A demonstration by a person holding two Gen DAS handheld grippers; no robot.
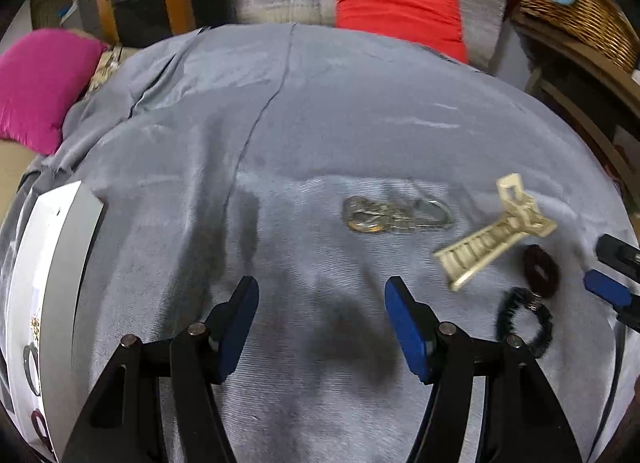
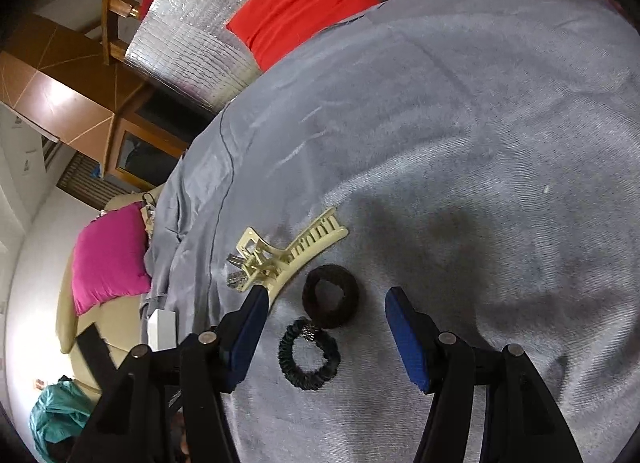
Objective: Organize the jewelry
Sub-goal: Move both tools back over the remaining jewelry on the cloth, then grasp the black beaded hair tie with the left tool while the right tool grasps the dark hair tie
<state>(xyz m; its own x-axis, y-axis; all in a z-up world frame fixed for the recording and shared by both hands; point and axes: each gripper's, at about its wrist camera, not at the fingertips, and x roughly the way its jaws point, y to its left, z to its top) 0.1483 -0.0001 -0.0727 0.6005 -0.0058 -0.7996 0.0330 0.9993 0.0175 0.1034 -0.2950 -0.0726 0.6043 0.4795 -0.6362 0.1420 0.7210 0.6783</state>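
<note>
Dim indoor light; soft shadows on grey cloth [image 1: 320, 123]; motion blur; strong fisheye edge warping.

Grey cloth [image 1: 320, 123]; red cushion [image 1: 400, 7]; pink cushion [image 1: 36, 83].

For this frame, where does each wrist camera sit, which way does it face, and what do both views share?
Left wrist: behind the open left gripper, looking across the grey cloth at metal jewelry; white tray at left; right gripper at the edge.
Right wrist: behind the open right gripper, above the black scrunchie and coiled hair tie.
Shared: cream hair claw, both ties, red cushion.
</note>
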